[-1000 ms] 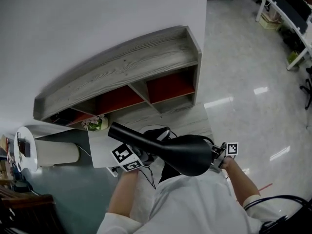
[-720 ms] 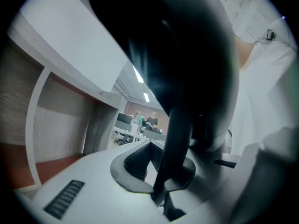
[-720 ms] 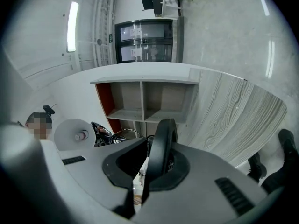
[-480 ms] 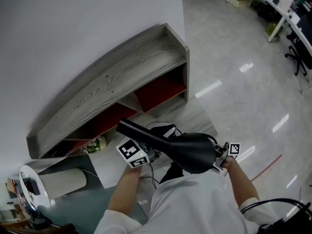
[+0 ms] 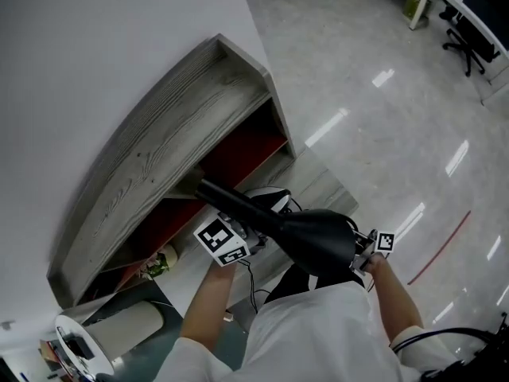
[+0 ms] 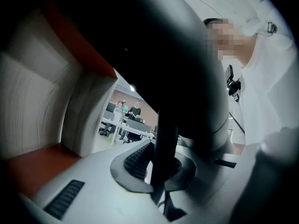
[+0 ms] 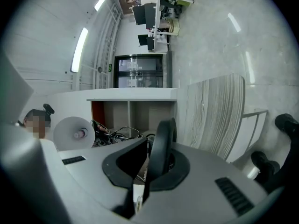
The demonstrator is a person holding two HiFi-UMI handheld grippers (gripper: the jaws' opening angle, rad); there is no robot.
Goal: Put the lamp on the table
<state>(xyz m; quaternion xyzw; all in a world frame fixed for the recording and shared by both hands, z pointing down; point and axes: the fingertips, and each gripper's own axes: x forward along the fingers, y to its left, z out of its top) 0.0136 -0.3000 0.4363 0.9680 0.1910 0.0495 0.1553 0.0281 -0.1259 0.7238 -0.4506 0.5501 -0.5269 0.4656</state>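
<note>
Left gripper (image 6: 161, 169) fingers clamped on black lamp (image 5: 310, 241) stem, right gripper (image 7: 152, 164) fingers on its rim. Risk: stem end knocking bench (image 5: 159, 153) at 11 o'clock; cord (image 5: 248, 281) snagging.

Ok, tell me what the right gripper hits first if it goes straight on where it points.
The right gripper, clamped on the lamp, would probably meet the shelf unit first, or the cables lying before it; depth is unclear.

one lamp (image 5: 314, 241), two tools (image 5: 248, 239) (image 5: 359, 255), one wooden shelf (image 5: 159, 150).
</note>
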